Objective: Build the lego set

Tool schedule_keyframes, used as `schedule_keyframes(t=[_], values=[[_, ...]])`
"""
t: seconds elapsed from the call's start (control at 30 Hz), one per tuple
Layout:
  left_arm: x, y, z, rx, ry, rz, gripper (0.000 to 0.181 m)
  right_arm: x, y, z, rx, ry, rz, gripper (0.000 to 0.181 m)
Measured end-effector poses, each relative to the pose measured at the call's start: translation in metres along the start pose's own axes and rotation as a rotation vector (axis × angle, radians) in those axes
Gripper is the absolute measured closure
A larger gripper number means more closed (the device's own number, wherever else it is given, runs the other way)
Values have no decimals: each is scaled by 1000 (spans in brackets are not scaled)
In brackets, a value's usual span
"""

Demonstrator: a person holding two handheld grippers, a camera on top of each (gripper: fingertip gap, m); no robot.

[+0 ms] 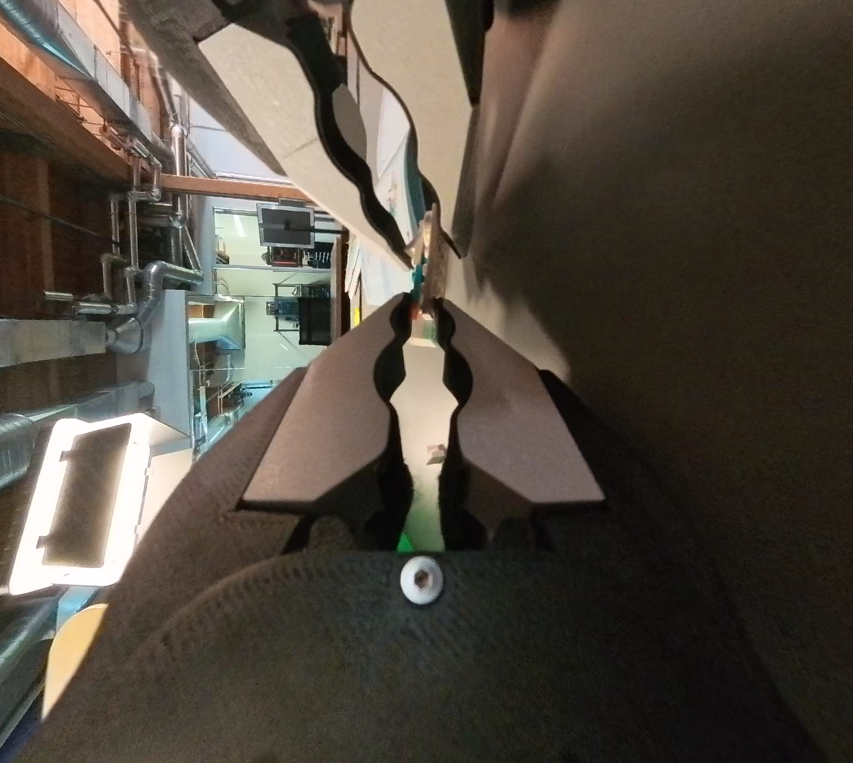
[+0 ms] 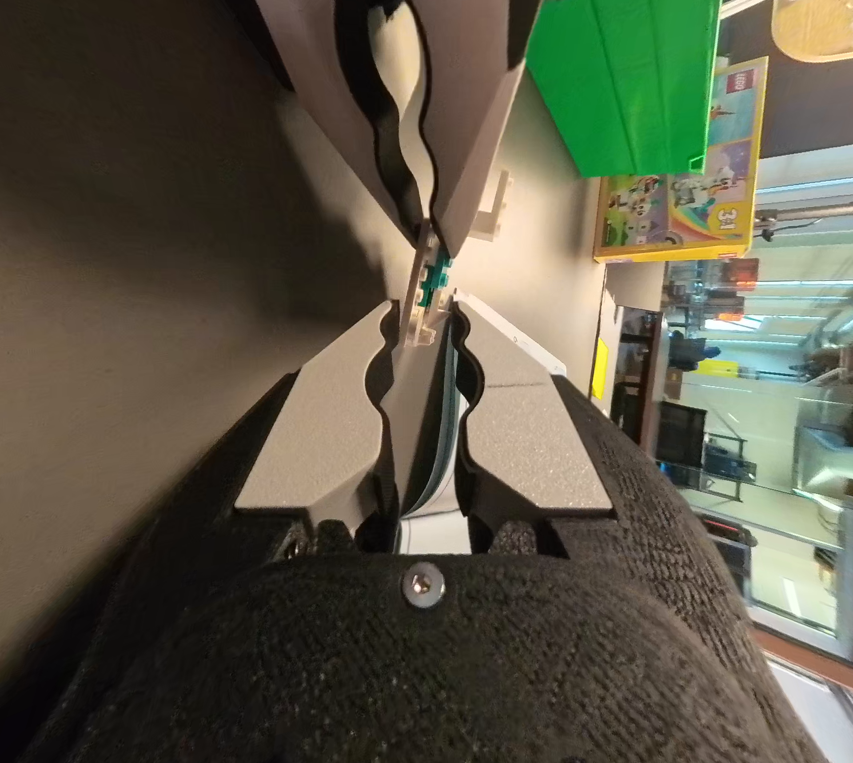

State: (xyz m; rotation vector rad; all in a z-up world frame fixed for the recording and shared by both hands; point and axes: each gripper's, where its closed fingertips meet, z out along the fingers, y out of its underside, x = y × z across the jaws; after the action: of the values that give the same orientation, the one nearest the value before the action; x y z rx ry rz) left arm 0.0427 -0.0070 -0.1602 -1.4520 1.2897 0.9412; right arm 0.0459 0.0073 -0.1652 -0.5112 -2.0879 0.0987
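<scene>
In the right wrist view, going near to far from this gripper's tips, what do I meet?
Right gripper → small tan-and-teal lego assembly held at its tips → the left gripper pinching the assembly's far end.

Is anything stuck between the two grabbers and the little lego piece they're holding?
Nothing visible. The right gripper and left gripper both pinch the small grey and teal lego assembly directly from opposite ends.

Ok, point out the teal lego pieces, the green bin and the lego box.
teal lego pieces [image 2: 436, 274], right wrist view, on the studded teal stack against the pale plate.
green bin [image 2: 637, 57], right wrist view, on its ribbed side wall.
lego box [image 2: 669, 214], right wrist view, on its printed front face.
</scene>
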Motion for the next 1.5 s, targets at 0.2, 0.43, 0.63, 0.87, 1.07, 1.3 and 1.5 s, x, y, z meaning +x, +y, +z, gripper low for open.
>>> schedule_keyframes(t=[0.2, 0.43, 0.63, 0.87, 1.07, 1.3, 1.5], values=[[5, 0, 0, 7, 36, -20, 172, 0, 1, 1, -29, 39, -64, 166], [7, -3, 0, 15, 47, -24, 172, -1, 2, 2, -22, -44, 16, 168], [-3, 3, 0, 0, 1, -46, 172, 6, -1, 2, 28, -13, 74, 166], [-2, 0, 0, 24, 14, -59, 172, 11, 3, -13, 148, 27, 113, 135], [3, -3, 0, 46, 51, -75, 172, 0, 7, -18, 166, 20, 35, 172], [2, -22, -18, 169, 185, -342, 149, 0, 8, -20, 107, 73, -57, 176], [-13, -24, -51, 196, 296, -719, 145, -15, 7, -19, 74, -5, -157, 174]])
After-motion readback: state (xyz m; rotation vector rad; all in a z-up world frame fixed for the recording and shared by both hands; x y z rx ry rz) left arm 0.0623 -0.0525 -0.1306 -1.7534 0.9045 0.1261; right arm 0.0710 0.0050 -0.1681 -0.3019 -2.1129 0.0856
